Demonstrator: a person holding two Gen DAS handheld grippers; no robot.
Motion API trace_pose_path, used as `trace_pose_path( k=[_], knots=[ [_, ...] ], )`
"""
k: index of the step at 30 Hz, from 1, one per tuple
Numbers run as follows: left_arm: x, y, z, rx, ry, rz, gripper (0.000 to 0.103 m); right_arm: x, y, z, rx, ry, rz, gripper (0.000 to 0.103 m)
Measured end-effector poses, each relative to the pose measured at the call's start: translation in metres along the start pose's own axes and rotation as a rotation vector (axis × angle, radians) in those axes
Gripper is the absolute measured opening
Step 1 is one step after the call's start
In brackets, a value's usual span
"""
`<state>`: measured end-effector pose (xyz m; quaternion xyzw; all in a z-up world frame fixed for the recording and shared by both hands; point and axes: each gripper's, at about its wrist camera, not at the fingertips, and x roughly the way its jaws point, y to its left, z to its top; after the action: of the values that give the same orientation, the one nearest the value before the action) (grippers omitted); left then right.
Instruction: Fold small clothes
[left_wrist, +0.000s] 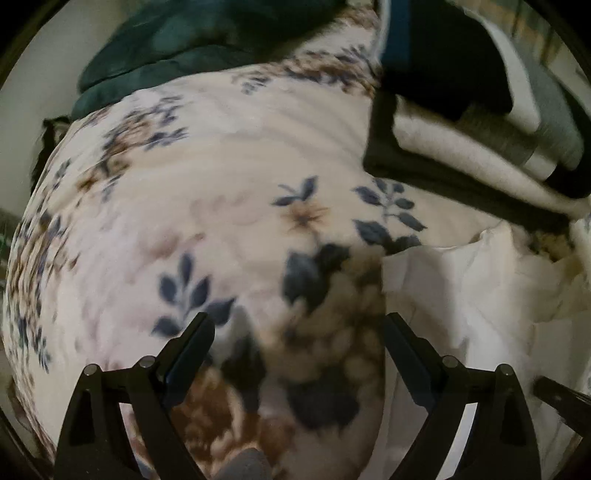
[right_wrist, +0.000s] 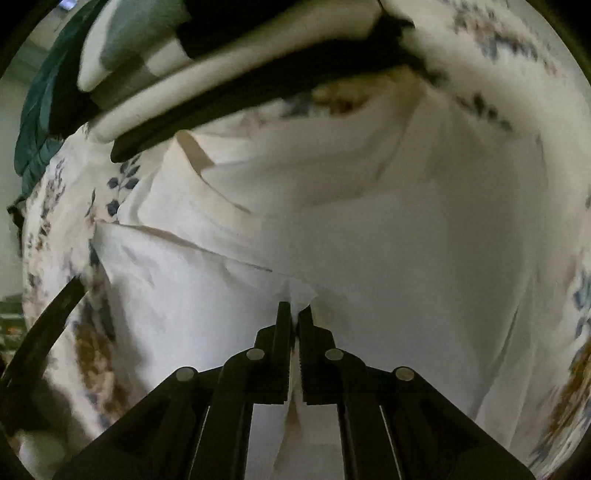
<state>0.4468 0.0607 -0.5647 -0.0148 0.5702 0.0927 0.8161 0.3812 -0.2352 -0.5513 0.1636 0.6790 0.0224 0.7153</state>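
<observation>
A white garment (right_wrist: 369, 236) lies spread and creased on a flowered bedspread (left_wrist: 207, 177). My right gripper (right_wrist: 294, 312) points down at it, its jaws shut on a pinched fold of the white cloth, which runs down between the pads. In the left wrist view the same white garment (left_wrist: 461, 288) lies at the right. My left gripper (left_wrist: 297, 325) hangs open above the flowered bedspread, just left of the garment's edge, with nothing between its fingers. Part of the left gripper's finger (right_wrist: 48, 317) shows at the left edge of the right wrist view.
A stack of folded clothes (left_wrist: 461, 140) in black, cream and grey sits at the far side, also seen as the stack (right_wrist: 221, 74) in the right wrist view. A dark green blanket (left_wrist: 177, 48) lies at the far left. A pale wall is beyond.
</observation>
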Motion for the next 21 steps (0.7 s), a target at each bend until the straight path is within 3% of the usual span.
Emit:
trace_pose_path(
  k=[1,2,3,7,12,16,21],
  knots=[
    [-0.004,-0.001,0.002,0.004,-0.015,-0.005,0.093,-0.013,-0.009,-0.002,0.016,-0.003,0.016,0.027],
    [-0.012,-0.002,0.001,0.010,-0.034,-0.009,0.093,-0.026,-0.018,-0.004,0.034,-0.017,0.030,0.043],
    [-0.022,-0.003,-0.001,0.026,-0.054,-0.004,0.093,-0.038,-0.028,-0.003,0.052,-0.029,0.039,0.049],
    [-0.075,-0.012,-0.030,0.079,-0.078,-0.013,0.093,-0.095,-0.087,-0.020,0.129,-0.007,0.056,0.055],
    [-0.140,-0.045,-0.095,0.136,-0.045,-0.051,0.093,-0.140,-0.156,-0.060,0.150,0.074,0.017,0.059],
    [-0.176,-0.104,-0.178,0.183,0.062,-0.102,0.093,-0.164,-0.218,-0.097,0.120,0.134,-0.009,0.059],
    [-0.187,-0.197,-0.299,0.175,0.309,-0.215,0.093,-0.173,-0.276,-0.110,0.056,0.188,-0.027,0.059]
  ],
)
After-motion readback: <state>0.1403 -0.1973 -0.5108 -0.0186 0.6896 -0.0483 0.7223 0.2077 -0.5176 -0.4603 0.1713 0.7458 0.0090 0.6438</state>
